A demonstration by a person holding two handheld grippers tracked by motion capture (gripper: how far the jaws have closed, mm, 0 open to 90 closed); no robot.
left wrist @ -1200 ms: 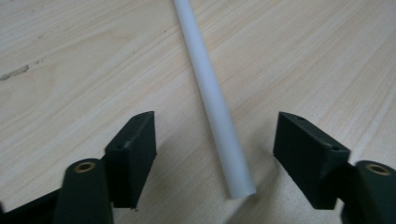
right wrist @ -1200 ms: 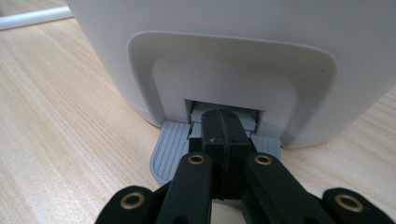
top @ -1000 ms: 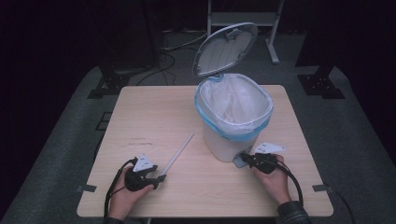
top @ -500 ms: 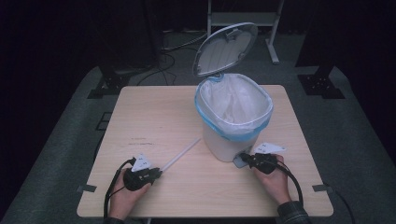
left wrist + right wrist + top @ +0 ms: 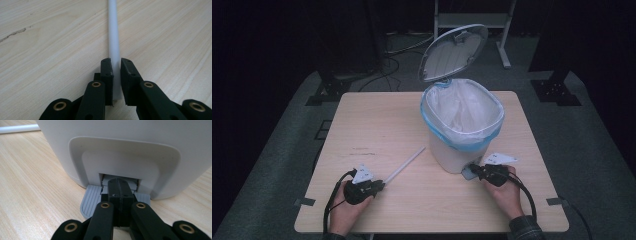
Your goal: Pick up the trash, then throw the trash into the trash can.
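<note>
With its jaws having just closed, the left gripper [image 5: 115,75] now pinches the near end of the white tube [image 5: 113,30], pads pressed against both sides of it. That tube lies flat on the tabletop [image 5: 377,125] and runs diagonally away from the gripper toward the base of the bin [image 5: 462,125]; its far end stops just short of the bin. The right gripper [image 5: 120,192] has its jaws fully together with nothing between them, tips resting on the grey foot pedal [image 5: 91,201] at the bin's base. The white bin sits on the right half of the tabletop, lined with a white bag [image 5: 464,107] with a blue rim, its lid [image 5: 453,52] standing open and tilted back. Both of the person's hands are near the tabletop's front edge, well apart.
</note>
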